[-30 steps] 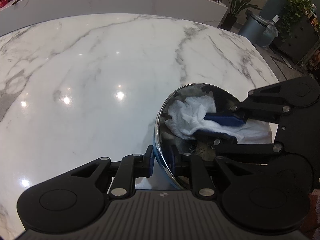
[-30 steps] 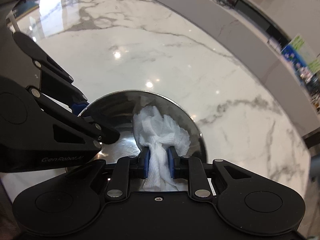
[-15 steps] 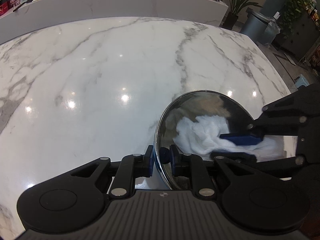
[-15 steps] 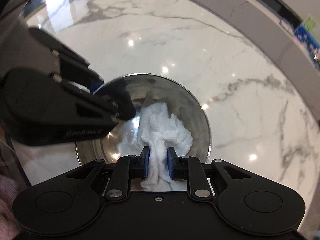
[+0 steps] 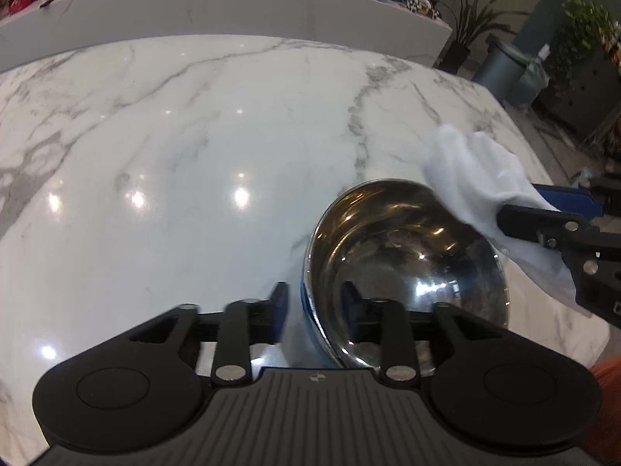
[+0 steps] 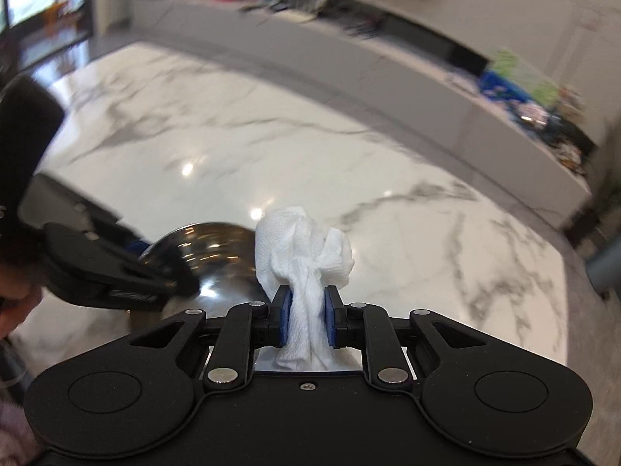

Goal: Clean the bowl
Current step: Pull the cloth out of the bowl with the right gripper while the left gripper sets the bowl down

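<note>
A shiny steel bowl [image 5: 407, 268] stands on the white marble table [image 5: 194, 155]; its inside looks bare. My left gripper [image 5: 314, 312] straddles the bowl's near rim, one finger outside and one inside, and the jaws stand wider apart than before, so it looks open. My right gripper [image 6: 306, 320] is shut on a crumpled white paper towel [image 6: 304, 248] and holds it above and to the right of the bowl [image 6: 209, 252]. The towel also shows in the left wrist view [image 5: 477, 178], outside the bowl's far right rim.
The table's right edge [image 5: 543, 163] lies close to the bowl. Beyond the table a long grey counter [image 5: 233, 4] carries small items. A grey bin [image 5: 508, 73] and potted plants [image 5: 582, 31] stand on the floor at the right.
My right gripper has lifted the paper towel out of the bowl and drawn it back to the right. The bowl has tipped back to level. My left gripper's jaws have widened on the rim.
</note>
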A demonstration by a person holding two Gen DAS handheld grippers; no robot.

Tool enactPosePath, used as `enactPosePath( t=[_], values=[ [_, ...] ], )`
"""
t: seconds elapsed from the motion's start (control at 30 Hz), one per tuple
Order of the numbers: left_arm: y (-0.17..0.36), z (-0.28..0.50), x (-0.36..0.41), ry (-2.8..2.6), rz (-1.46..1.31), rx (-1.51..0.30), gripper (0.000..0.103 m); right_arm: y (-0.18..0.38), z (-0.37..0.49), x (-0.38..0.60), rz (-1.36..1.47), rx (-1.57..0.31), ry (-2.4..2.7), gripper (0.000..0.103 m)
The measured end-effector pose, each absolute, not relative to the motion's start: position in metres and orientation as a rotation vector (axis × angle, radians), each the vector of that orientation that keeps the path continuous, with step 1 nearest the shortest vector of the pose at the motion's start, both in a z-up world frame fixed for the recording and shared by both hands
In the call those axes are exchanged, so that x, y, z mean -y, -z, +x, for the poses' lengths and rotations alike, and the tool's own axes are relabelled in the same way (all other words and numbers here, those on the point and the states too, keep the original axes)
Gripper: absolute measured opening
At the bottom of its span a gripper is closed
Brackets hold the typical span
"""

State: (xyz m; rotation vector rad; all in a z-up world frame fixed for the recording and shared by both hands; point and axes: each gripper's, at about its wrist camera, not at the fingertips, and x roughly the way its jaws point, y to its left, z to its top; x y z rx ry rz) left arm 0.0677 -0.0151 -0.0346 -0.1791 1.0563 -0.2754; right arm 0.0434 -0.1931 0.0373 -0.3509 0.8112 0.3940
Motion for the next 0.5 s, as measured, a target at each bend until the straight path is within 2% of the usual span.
enactPosePath(
  t=[0.13,0.27,0.5],
  values=[
    [0.037,0.063,0.012,0.293,-0.26,-1.053,0.044,-0.025,0.033,0.214,-0.26,-0.763,-0.277,0.016],
    [0.042,0.06,0.012,0.292,-0.31,-1.078,0.045,-0.001,0.028,0.232,-0.141,-0.801,-0.222,0.016],
    [0.048,0.053,0.01,0.257,-0.346,-1.114,0.045,0.029,0.017,0.236,-0.089,-0.805,-0.191,0.018]
  ],
)
